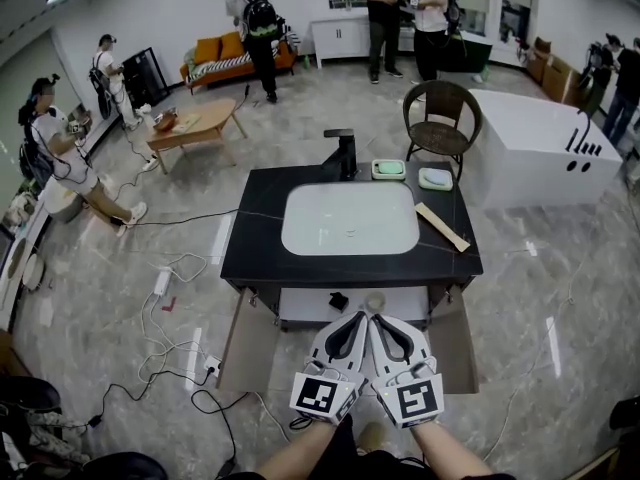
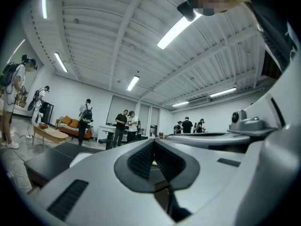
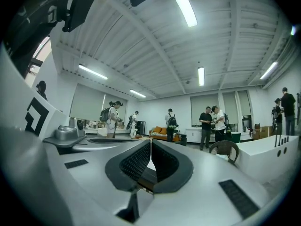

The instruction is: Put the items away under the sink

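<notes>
Both grippers held side by side near me, in front of the vanity; left gripper (image 1: 352,318) has its jaws together with nothing between the pads; right gripper (image 1: 385,320) likewise closed and empty; their white shells touch along the middle. The items sit beyond them on the black counter (image 1: 262,230), well apart from either gripper: green soap dish (image 1: 388,169) at the far edge just right of the black faucet (image 1: 341,154); paler dish (image 1: 435,178) further right; a wooden strip (image 1: 441,227) lying at an angle right of the white basin (image 1: 349,218); basin itself holds nothing I can make out. Under the counter both cabinet doors (image 1: 243,340) hang open; on the pale shelf (image 1: 300,308) inside, a small black thing (image 1: 338,301) and a round tan thing (image 1: 375,301), just beyond my fingertips; what they are I cannot tell. Only the head view shows the counter top, the shelf and the items; the gripper views look level across the room, over the counter; left gripper view gives ceiling lights, an orange sofa (image 2: 69,124) and standing people; right gripper view adds a wicker chair (image 3: 225,149) and the white bathtub (image 3: 268,149) at far right.
</notes>
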Action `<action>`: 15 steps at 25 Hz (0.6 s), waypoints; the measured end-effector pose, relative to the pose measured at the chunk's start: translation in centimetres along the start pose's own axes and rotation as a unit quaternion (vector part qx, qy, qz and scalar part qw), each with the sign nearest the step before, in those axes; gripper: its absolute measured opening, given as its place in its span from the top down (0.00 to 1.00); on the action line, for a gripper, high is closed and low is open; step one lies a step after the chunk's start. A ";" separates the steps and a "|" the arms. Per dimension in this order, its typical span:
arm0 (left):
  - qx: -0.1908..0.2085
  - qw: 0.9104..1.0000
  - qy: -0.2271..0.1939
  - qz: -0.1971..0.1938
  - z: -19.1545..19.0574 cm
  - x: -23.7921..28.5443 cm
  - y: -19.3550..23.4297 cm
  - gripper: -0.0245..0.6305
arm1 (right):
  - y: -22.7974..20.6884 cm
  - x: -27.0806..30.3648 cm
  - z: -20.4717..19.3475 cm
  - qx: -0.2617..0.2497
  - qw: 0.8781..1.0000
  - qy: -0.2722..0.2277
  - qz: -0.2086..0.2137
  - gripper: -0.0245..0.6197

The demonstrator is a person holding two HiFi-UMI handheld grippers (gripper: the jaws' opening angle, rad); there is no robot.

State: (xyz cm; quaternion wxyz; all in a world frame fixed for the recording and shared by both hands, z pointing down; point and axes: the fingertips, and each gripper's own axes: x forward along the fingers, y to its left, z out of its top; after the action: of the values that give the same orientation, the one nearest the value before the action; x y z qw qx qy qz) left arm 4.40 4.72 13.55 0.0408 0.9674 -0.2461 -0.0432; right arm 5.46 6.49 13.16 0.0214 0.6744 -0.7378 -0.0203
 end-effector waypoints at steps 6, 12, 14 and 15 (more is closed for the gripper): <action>0.006 1.000 0.006 -0.009 0.1 2.9 1.7 0.95 | -1.9 2.7 0.1 0.001 1.000 0.003 -0.008 0.91; 0.008 0.999 0.005 -0.037 0.1 7.4 3.8 0.95 | -5.2 6.3 -0.2 0.006 0.999 0.008 -0.034 0.91; 0.006 0.999 0.001 -0.052 0.0 9.2 4.5 0.95 | -6.5 7.7 -0.3 0.006 0.999 0.005 -0.045 0.91; 0.005 0.998 0.000 -0.061 -0.1 10.1 4.8 0.95 | -7.2 8.3 -0.4 0.007 0.999 0.004 -0.052 0.91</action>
State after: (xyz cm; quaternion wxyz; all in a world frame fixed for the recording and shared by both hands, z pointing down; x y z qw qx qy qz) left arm 11.04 -4.30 13.49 0.0335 0.9809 -0.1864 -0.0446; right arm 11.88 -2.41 13.14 0.0181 0.7118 -0.7020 -0.0134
